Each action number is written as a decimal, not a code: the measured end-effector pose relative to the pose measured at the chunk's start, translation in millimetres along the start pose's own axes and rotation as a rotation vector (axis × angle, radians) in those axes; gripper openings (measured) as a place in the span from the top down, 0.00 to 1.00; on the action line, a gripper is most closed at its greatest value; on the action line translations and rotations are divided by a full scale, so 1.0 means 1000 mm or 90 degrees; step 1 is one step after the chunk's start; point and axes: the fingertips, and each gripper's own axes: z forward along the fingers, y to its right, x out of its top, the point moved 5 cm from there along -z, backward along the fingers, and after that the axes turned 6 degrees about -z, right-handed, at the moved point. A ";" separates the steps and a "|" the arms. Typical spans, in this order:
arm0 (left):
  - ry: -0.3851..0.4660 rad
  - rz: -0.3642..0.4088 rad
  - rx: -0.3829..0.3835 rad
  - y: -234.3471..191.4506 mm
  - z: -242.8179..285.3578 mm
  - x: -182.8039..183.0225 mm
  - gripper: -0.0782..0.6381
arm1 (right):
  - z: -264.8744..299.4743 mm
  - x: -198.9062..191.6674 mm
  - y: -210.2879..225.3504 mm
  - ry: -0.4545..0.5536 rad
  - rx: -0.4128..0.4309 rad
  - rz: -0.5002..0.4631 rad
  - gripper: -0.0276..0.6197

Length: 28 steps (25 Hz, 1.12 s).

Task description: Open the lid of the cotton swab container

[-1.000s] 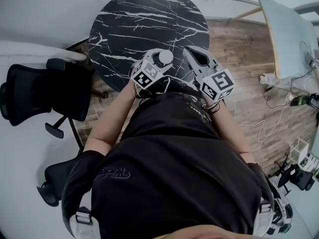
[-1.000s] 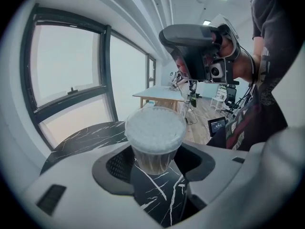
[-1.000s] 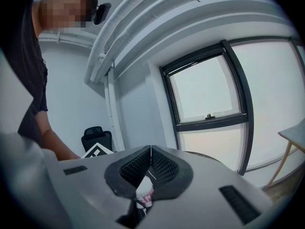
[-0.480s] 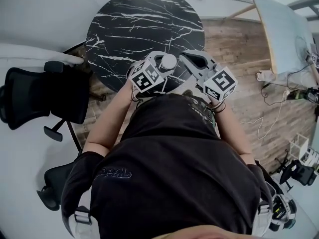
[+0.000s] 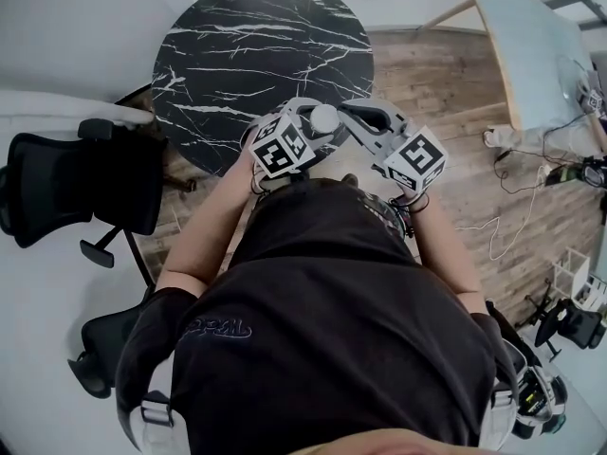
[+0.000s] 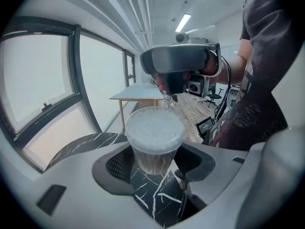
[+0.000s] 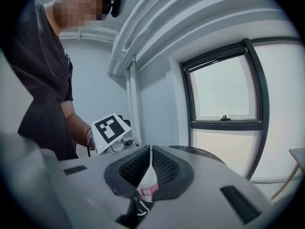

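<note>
A clear cotton swab container, packed with white-tipped swabs and with its lid on, stands upright between the pads of my left gripper, which is shut on its sides. In the head view the container is held just off the near edge of the black marble table, with the left gripper under it. My right gripper comes down from above with its jaws shut, its tip at the far rim of the lid. From its own view the right gripper shows pads pressed together; a white container with a pink label shows through the gap below.
A black office chair stands left of the round table. A light wooden table and loose cables on the plank floor lie to the right. The person's torso fills the lower head view.
The right gripper's shut tip has moved left, from a gap away to right beside the container's top. The left gripper still holds the container, brought slightly nearer the body.
</note>
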 end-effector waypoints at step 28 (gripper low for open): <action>-0.002 -0.016 0.018 0.107 0.058 0.091 0.52 | -0.128 -0.038 -0.015 -0.011 0.143 -0.066 0.58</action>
